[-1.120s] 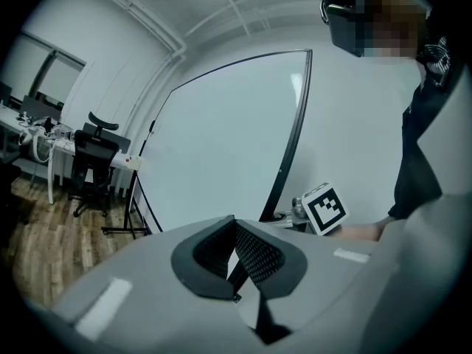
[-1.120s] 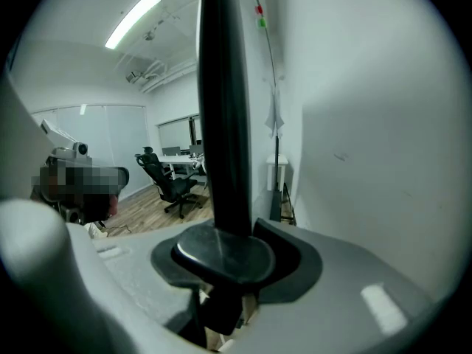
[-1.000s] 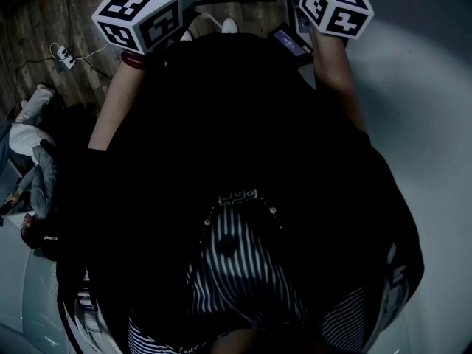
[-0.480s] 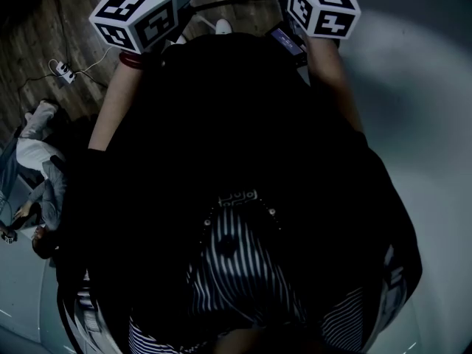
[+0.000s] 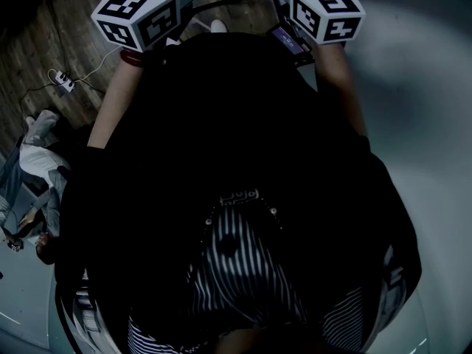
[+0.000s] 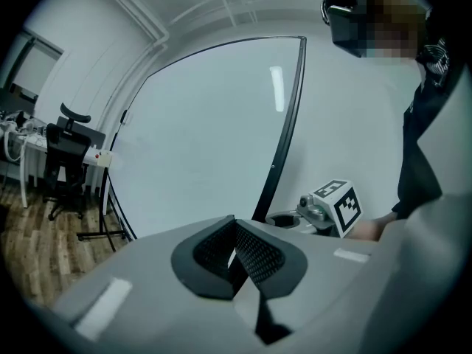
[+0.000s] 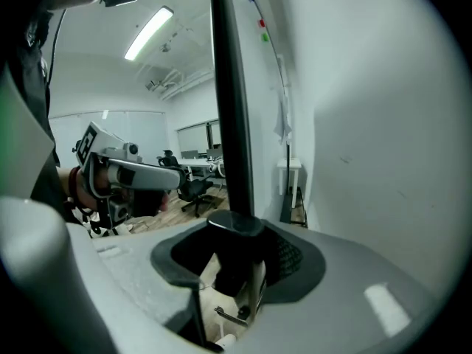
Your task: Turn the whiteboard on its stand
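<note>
on the black frame (image 6: 285, 124) of the whiteboard (image 6: 199, 146), both jaws grasp: left gripper (image 6: 235, 243) clenched, right gripper (image 7: 237, 260) just eased wider.

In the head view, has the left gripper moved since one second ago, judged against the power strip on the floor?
Yes. The left gripper, going by its cube, has moved up the picture, away from the power strip.

The right hand-held gripper (image 7: 236, 262), jaws just opening, clasps the whiteboard (image 7: 230, 87) frame.
</note>
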`<state>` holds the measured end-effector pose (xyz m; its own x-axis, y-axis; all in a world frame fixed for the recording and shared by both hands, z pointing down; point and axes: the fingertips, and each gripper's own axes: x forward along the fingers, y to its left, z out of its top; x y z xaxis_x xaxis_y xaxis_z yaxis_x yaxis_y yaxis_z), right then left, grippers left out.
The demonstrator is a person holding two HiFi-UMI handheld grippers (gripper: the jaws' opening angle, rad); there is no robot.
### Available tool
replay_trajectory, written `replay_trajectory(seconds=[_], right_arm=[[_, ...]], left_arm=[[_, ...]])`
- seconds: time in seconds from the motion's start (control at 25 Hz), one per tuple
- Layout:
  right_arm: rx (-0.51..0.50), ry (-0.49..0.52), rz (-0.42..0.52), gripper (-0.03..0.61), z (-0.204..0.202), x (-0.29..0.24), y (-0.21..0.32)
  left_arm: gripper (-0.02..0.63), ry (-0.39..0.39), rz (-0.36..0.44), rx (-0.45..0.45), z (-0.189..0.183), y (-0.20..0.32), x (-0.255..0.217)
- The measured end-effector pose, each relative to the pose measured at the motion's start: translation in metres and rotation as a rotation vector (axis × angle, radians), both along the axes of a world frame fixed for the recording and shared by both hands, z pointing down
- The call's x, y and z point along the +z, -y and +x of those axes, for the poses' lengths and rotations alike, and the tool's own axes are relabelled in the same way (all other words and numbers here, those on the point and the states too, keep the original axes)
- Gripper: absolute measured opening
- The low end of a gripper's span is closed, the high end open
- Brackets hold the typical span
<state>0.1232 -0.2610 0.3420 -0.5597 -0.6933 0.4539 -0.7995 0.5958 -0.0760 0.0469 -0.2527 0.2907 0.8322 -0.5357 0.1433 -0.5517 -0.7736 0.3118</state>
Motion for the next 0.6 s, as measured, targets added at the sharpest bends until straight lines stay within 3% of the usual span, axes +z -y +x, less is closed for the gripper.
replay_trajectory(seconds=[0.32, 0.52, 0.6], right_arm=[[-0.029, -0.077, -0.020, 0.181, 0.013, -0.004, -0.009], [0.033, 0.068, 0.055, 0.178, 0.037, -0.056, -0.019], [0.060, 0.118, 0.091, 0.115, 0.051, -0.070, -0.017]], left_arm=[[-0.014, 0.019, 0.019, -0.009, -0.005, 0.007, 0.002], [-0.014, 0.019, 0.021, -0.019, -0.004, 0.012, 0.000], [-0.014, 0.014, 0.024, -0.012, 0.005, 0.016, -0.002]])
